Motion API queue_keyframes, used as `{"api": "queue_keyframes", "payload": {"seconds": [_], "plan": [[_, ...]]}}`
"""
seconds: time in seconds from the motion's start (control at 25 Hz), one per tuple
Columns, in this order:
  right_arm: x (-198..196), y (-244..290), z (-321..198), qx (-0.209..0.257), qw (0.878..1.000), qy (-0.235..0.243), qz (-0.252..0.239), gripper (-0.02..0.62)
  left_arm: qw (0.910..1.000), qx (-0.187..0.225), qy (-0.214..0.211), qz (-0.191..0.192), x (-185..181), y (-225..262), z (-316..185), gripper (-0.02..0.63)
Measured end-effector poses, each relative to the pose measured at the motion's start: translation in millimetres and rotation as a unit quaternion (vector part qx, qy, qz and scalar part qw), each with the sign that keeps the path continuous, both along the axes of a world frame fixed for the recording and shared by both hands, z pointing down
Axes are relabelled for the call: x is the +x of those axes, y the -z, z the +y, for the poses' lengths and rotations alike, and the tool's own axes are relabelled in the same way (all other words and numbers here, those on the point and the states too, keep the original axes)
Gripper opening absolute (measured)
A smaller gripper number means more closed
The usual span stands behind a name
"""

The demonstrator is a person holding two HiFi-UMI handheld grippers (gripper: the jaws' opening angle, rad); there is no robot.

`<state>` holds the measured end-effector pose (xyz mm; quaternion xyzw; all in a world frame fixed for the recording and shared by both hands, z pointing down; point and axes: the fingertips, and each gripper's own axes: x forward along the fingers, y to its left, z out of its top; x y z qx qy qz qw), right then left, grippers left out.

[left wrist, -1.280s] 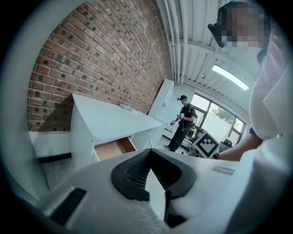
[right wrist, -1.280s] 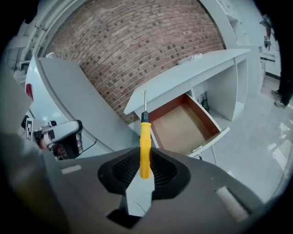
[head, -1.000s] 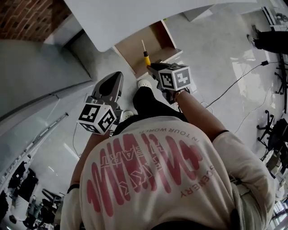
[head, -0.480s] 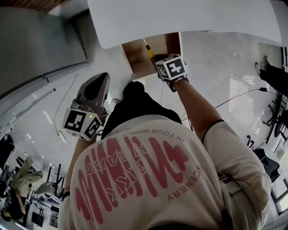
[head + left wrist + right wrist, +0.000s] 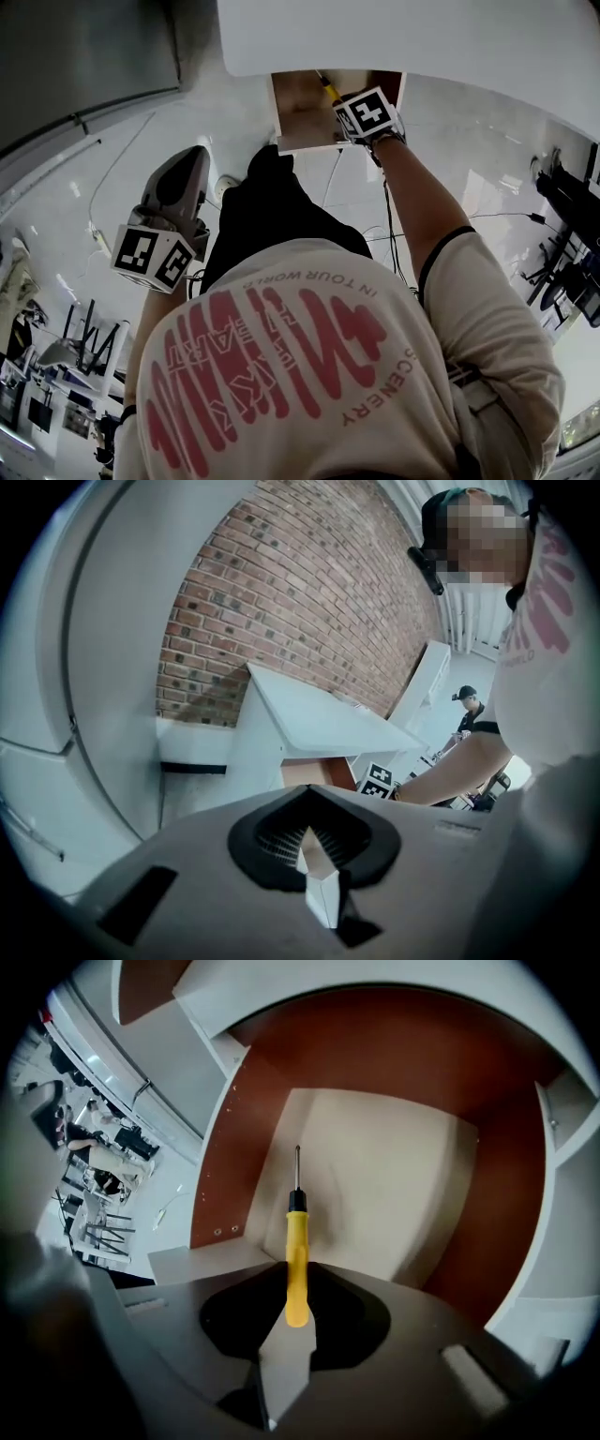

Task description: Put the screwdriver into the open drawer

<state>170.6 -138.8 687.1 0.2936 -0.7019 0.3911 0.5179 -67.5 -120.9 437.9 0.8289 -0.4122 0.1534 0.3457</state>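
A screwdriver [image 5: 296, 1269] with a yellow handle and a thin dark shaft is pinched by its handle end in my right gripper [image 5: 292, 1321], which is shut on it. It points steeply down into the open drawer [image 5: 394, 1185], a box with a pale floor and brown side walls. The head view shows the same screwdriver [image 5: 328, 87] and right gripper [image 5: 349, 111] over the drawer [image 5: 295, 112], just under the white desk. My left gripper [image 5: 200, 150] hangs off to the left above the floor, its fingers [image 5: 319, 892] together with nothing between them.
The white desk top [image 5: 403, 37] overhangs the back of the drawer. The person's dark-trousered leg [image 5: 272, 216] stands right in front of it. Cables [image 5: 487, 217] run over the glossy floor at the right. A brick wall [image 5: 281, 602] and a distant person [image 5: 466, 710] lie beyond.
My right gripper has carried the screwdriver down and forward, from in front of the drawer to over its inside, and has rolled. The left gripper has drifted left and lower.
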Motion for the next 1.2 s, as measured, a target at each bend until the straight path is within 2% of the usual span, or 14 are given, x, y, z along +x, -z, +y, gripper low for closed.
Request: {"api": "queue_keyframes", "payload": {"seconds": [0.16,0.32,0.68,1.2], "plan": [[1.1,-13.1,4.9,-0.017,1.000,0.021,0.015,0.083,0.9999,-0.011,0.000,-0.009,-1.2,-7.1,8.7,0.002],[11.4,-27.5,10.5,-0.036,0.998,0.023,0.042,0.084,0.9996,-0.023,0.005,-0.013,-1.7,-12.2,13.8,0.002],[22.1,-47.6,12.4,-0.041,0.994,0.057,0.090,0.086,0.9989,-0.040,0.004,-0.025,-1.5,-23.5,25.3,0.002],[19.7,-59.9,0.7,-0.027,0.990,0.093,0.100,0.087,0.9986,-0.047,-0.011,-0.021,12.1,-29.4,28.3,0.002]]}}
